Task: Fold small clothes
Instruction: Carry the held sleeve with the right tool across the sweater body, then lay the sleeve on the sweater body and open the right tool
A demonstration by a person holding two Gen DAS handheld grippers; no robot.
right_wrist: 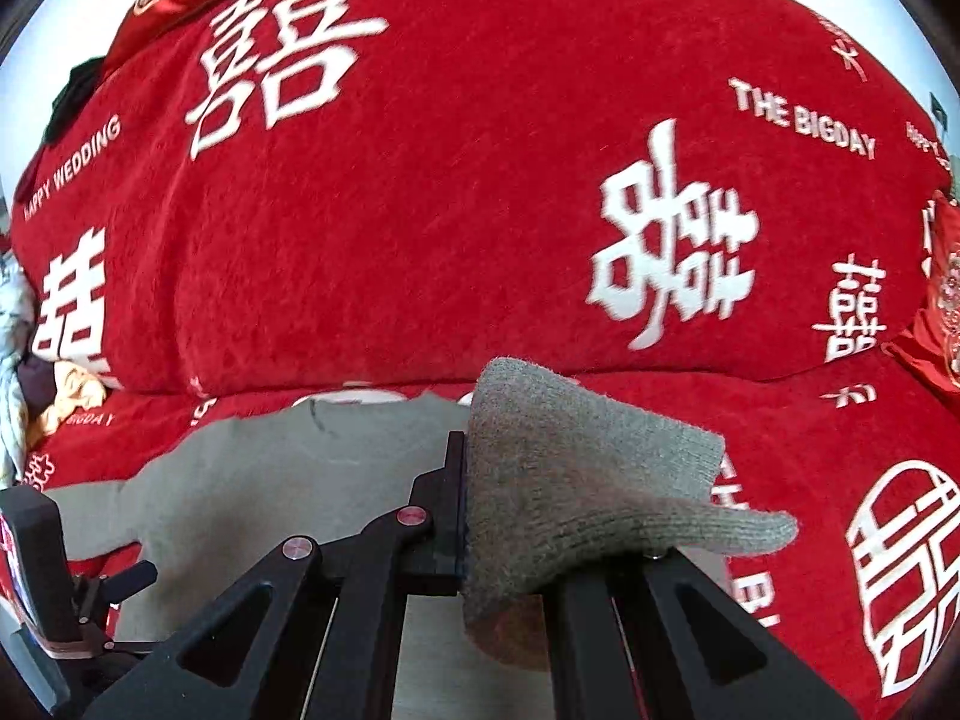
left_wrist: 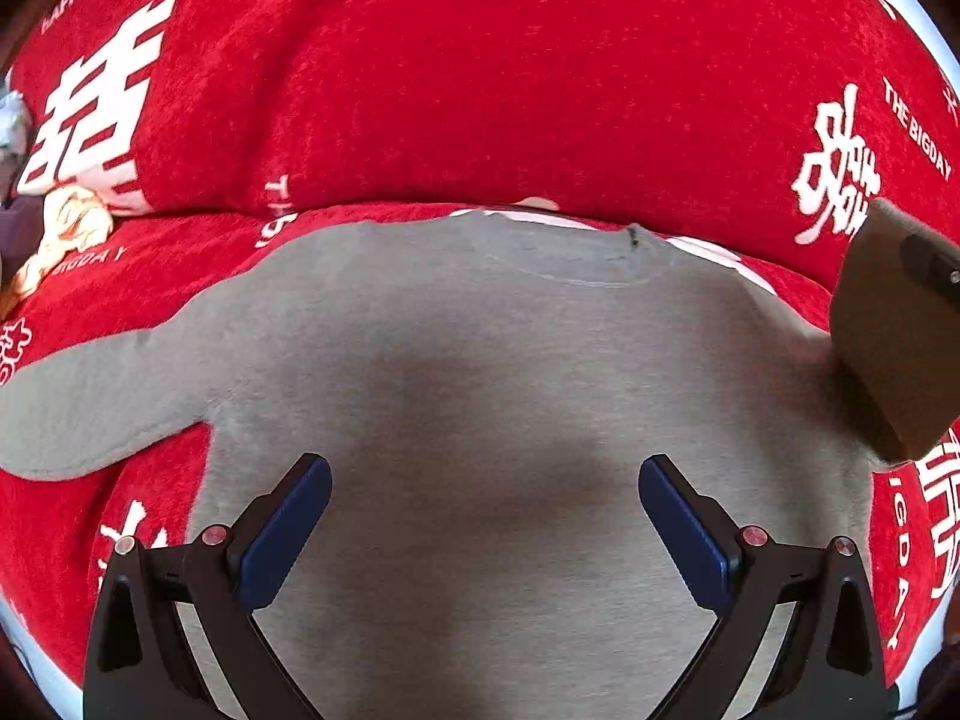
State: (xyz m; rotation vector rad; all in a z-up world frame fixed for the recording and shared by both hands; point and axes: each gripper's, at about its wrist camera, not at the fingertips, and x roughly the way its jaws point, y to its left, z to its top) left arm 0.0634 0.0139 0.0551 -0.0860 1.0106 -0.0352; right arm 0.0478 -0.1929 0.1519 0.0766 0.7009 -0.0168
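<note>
A small grey long-sleeved top [left_wrist: 480,360] lies flat on a red sofa seat, neck toward the backrest, its left sleeve [left_wrist: 90,408] spread out. My left gripper [left_wrist: 485,498] hovers open over the top's lower body, touching nothing. My right gripper [right_wrist: 480,516] is shut on the top's right sleeve [right_wrist: 588,492] and holds it lifted, the knit cuff draped over the fingers. The rest of the top [right_wrist: 288,480] shows to its left. The right gripper's body [left_wrist: 900,330] shows at the right edge of the left wrist view.
The sofa cover [right_wrist: 420,210] is red with white characters and forms the backrest behind the top. A pile of other clothes [left_wrist: 66,228] lies at the far left of the seat. A red cushion [right_wrist: 942,300] sits at the right.
</note>
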